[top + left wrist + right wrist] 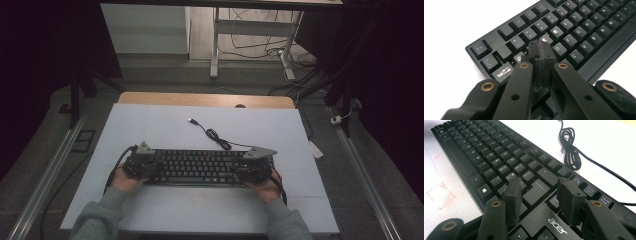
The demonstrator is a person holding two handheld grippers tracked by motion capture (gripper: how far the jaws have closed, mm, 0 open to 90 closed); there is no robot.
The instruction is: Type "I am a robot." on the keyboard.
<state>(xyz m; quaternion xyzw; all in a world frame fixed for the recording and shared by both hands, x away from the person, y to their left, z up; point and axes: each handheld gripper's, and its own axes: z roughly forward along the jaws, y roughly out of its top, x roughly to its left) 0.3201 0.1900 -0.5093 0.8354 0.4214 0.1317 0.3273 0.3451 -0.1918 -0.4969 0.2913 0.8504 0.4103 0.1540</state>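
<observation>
One keyboard [200, 167], one cable [217, 136], two grippers.

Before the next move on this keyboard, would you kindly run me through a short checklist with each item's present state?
1. Left gripper jaws shut, nothing between the pads: ok.
2. Left tips resting on a key near E: cannot tell.
3. Right gripper open over the Enter key: ok.
4. Keyboard lies flat on the white mat: ok.
5. Coiled cable lies beyond the keyboard, apart from both grippers: ok.
</observation>
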